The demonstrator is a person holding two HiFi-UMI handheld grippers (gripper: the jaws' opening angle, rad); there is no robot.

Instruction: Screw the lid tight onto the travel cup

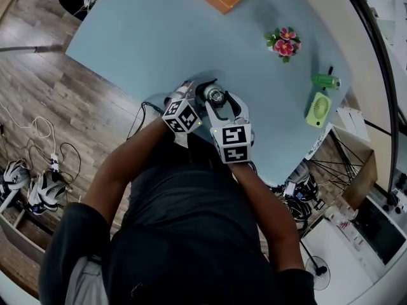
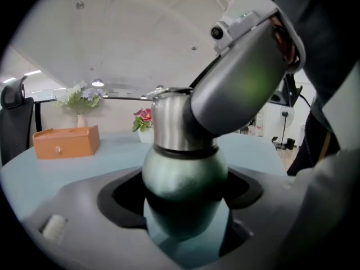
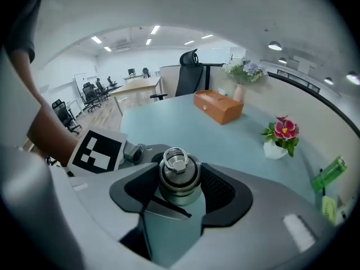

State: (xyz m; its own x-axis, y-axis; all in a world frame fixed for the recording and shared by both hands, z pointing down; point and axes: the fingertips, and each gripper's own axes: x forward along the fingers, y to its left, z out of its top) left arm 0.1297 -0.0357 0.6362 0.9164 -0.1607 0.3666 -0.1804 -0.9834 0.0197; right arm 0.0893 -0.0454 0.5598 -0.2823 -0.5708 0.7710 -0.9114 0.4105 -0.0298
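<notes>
1. Pads (image 3: 216,187) of right gripper (image 3: 179,187): closed on the steel lid (image 3: 179,172), one each side. Ring (image 3: 174,157) on top faces the cam.
2. Pads (image 2: 121,198) of left gripper (image 2: 183,212): clamped on the rounded green body of the travel cup (image 2: 183,176), just below the steel neck.
3. Location: cup upright w/ lid already seated on it, over the near edge of the blue table (image 1: 159,37), close in front of the torso. Base on the top or lifted, we can't tell.
4. Risk A: we judge the smooth round body may spin in the left pads once torque goes in, so the lid turns w/ the cup and never tightens.
5. Risk B: steel lid looks slick, so a pad slip would waste the twist. Lid started crooked = cross-thread, jam.
6. Risk C: a hard sideways pull this near the edge could tip the cup off.
7. Pose, right: reaches steeply down over the lid, marker cube (image 1: 232,142) toward us.
8. Pose, left: comes in from the left, nearly level, slightly nose-down. Both forearms tucked close together.
</notes>
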